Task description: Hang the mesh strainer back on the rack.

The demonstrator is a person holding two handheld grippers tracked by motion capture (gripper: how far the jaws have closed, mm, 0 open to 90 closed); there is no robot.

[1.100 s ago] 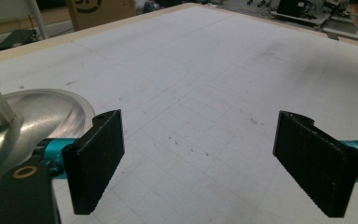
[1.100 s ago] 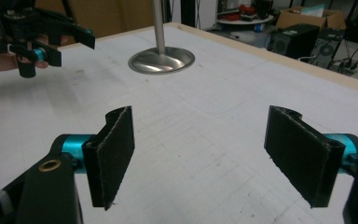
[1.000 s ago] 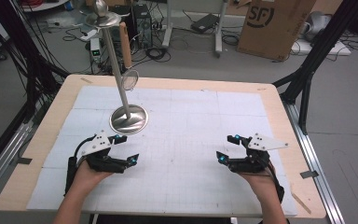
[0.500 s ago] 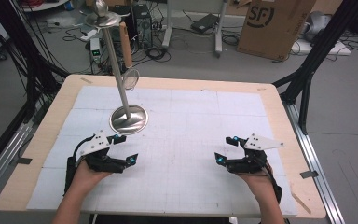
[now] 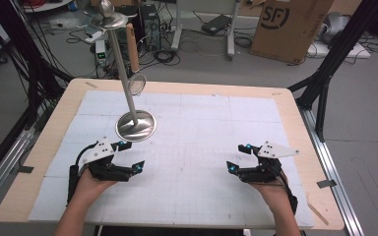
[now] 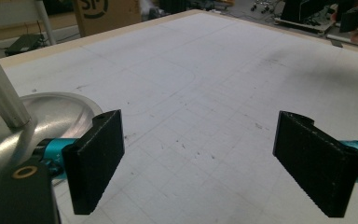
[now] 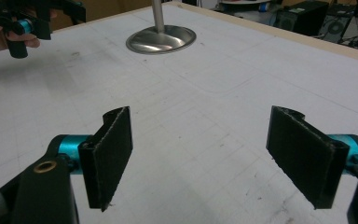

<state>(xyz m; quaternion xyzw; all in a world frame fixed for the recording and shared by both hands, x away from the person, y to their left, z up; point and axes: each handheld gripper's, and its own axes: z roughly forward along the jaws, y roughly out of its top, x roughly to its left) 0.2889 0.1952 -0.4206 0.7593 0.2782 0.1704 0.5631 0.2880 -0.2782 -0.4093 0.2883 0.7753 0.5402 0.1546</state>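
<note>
Taking the metal stand (image 5: 136,125) as the landmark, its round steel base sits on the left half of the desk (image 5: 211,132), on the white gridded mat (image 5: 202,162), and its thin pole leans up and away toward the far left edge, carrying a small glass disc (image 5: 138,84) partway up and a dish-like top (image 5: 107,19) at its head. The left gripper (image 5: 128,156) rests just in front of that base, on the near side and slightly to its left, held in the person's left hand (image 5: 91,184); its jaws stand wide open with nothing between them, and in the left gripper view the base's rim (image 6: 32,126) lies close beside one jaw without a clear touch. The right gripper (image 5: 238,158) lies well apart from the stand, off to its right across the bare middle of the mat, in the right hand (image 5: 270,189). Its jaws are also spread wide and empty, pointing back toward the stand's base (image 7: 161,39).
</note>
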